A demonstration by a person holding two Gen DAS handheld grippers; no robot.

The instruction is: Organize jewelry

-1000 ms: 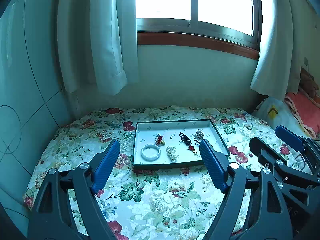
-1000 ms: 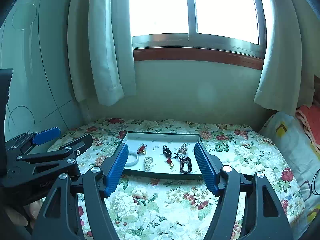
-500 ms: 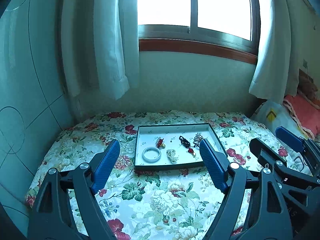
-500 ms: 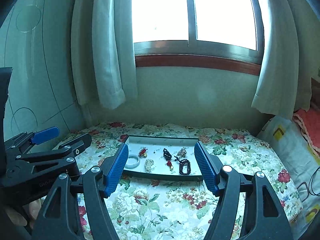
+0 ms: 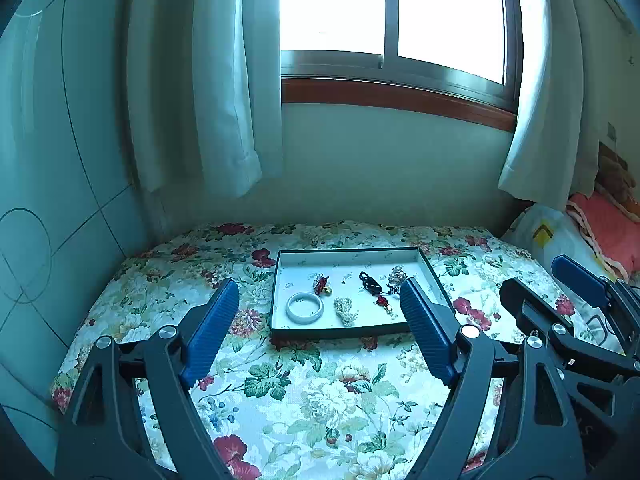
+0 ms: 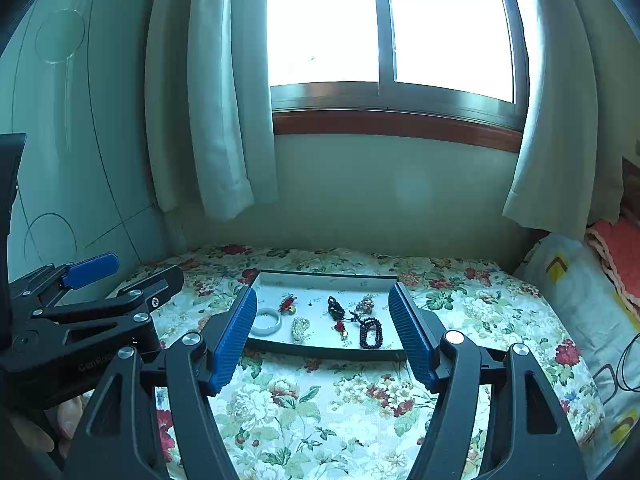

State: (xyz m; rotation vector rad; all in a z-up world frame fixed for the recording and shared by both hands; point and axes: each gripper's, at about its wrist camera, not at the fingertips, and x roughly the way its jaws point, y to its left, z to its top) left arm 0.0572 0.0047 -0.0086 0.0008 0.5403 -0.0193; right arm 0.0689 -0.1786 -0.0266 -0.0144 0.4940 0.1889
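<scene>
Tray [image 5: 428,270]: set on the bed [image 5: 304,392], near its far edge.
Jewelry: white bangle [image 5: 304,308] at the tray's near-left corner; dark beads [image 6: 370,333] near-right.
Left tongs [image 5: 320,334]: spread, nothing held.
Right tongs [image 6: 323,334]: spread, nothing held.

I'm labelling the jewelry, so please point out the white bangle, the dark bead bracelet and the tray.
white bangle [image 5: 304,308]: left wrist view, on its near band.
dark bead bracelet [image 6: 370,333]: right wrist view, on its beads.
tray [image 6: 320,352]: right wrist view, on its near wall.
</scene>
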